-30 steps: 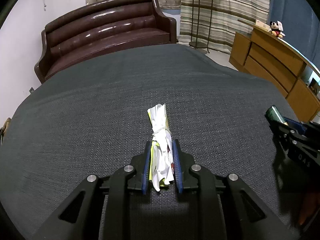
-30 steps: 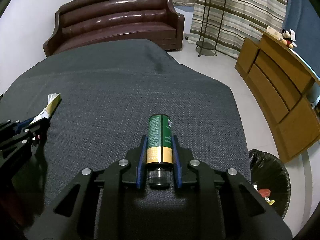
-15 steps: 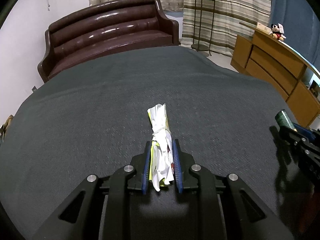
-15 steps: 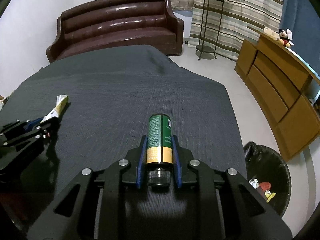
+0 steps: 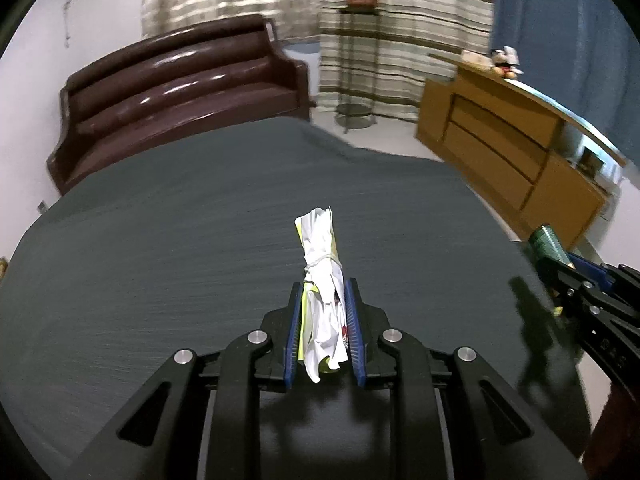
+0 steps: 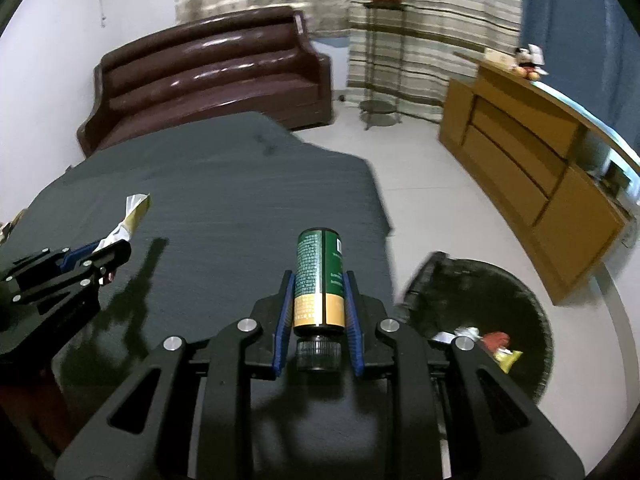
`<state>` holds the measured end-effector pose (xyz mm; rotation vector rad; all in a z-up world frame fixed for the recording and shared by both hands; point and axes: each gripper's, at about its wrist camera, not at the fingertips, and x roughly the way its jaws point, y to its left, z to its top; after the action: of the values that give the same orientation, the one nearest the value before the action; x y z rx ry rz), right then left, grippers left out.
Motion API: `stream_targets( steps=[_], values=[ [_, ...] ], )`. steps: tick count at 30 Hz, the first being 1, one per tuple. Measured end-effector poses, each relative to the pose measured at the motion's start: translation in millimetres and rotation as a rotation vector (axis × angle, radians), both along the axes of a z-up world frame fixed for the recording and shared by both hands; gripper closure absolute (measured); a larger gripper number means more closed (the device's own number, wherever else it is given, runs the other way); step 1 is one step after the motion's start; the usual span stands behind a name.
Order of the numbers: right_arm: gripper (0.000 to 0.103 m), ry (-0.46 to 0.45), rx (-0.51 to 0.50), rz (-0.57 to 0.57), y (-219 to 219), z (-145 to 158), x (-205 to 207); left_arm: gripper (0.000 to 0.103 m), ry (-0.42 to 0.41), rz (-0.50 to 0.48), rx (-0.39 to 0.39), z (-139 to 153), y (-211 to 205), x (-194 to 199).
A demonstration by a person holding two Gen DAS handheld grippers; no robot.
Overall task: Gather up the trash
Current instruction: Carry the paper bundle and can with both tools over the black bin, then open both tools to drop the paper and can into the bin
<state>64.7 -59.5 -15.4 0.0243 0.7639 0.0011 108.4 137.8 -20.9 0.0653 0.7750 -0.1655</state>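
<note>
While both grippers are loaded and raised above the wide dark grey cloth-covered table, the step in hand looks like the carrying of trash toward the round black bin with a dark liner, which stands on the pale floor just beside the table's right edge and already holds some wrappers. The right gripper is clamped on a green and gold cylindrical bottle with a black cap; the left gripper is pinched on a crumpled white and yellow paper wrapper tied with a thread. Next, I think, each hand must come over the bin's mouth before its jaws part. The bottle's label carries fine print, too small to read.
</note>
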Motion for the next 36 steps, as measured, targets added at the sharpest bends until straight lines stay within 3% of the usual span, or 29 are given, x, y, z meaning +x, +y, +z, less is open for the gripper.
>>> stream_targets(
  steps=[17, 36],
  values=[
    [0.080, -0.029, -0.001, -0.210, -110, -2, -40, 0.081, -0.040, -0.238, 0.010, 3, -119, -23],
    [0.080, -0.029, 0.030, -0.310, -164, -18, -44, 0.081, -0.030, -0.342, 0.049, -15, -194, -17]
  ],
)
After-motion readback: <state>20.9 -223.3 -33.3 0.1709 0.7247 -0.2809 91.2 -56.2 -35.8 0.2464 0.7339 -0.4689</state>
